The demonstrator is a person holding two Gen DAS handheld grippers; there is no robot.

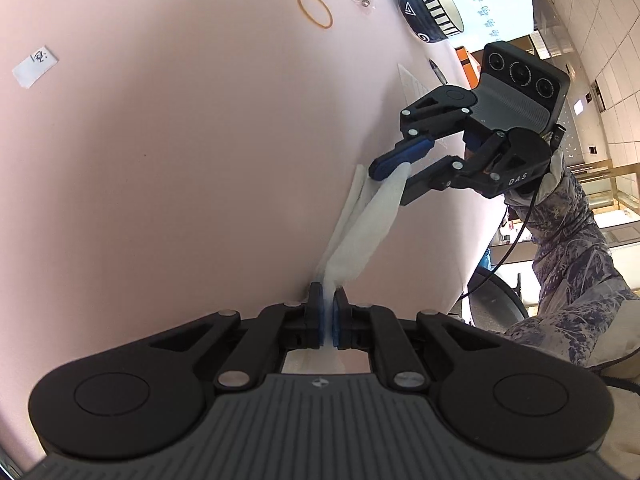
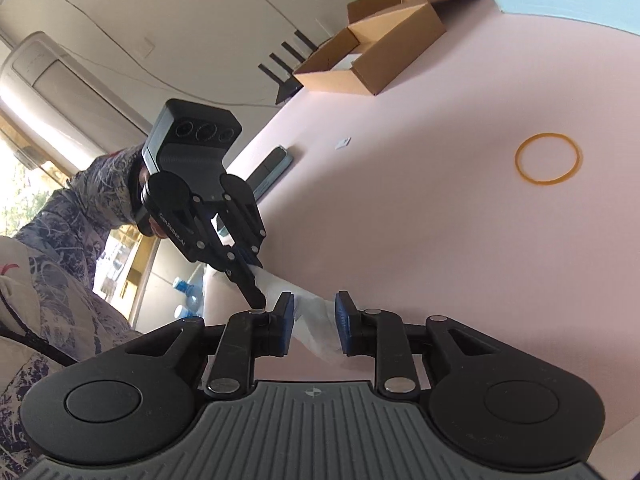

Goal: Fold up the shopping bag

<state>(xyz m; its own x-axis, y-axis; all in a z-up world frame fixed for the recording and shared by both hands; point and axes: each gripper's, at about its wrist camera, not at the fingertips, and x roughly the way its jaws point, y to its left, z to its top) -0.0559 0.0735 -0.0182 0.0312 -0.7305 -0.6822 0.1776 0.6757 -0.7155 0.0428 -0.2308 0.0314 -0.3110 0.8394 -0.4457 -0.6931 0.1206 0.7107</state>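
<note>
Two grippers are working one white shopping bag (image 1: 362,226), already bundled into a narrow strip over the pink table (image 1: 180,160). The left gripper (image 1: 329,314) is clenching one end of the strip, blue pads pinched tight on the film. The right gripper (image 2: 314,322) is standing with jaws parted; the far end of the bag is lying between its pads (image 2: 345,320), but I'm not seeing them press on it, so it reads as released, not grasping.

Step in hand, as a judgement: the right end is being let go or regripped so the strip can be folded over. To do it well, the left pinch should be staying firm and low near the table, keeping the strip taut enough that the layers aren't fanning out. The right should be closing again on the full thickness, not one loose layer, before any lift. Thin film slips and springs back, so slow moves.

Orientation: the bag's long axis is running gripper to gripper. In the left wrist view it's heading from the bottom centre up toward the right gripper (image 1: 394,170). The strip is widening and slightly twisting midway, hanging just above or brushing the table; can't tell which.

A rubber band (image 1: 315,10) is lying well apart on the table, likely for binding later.
</note>
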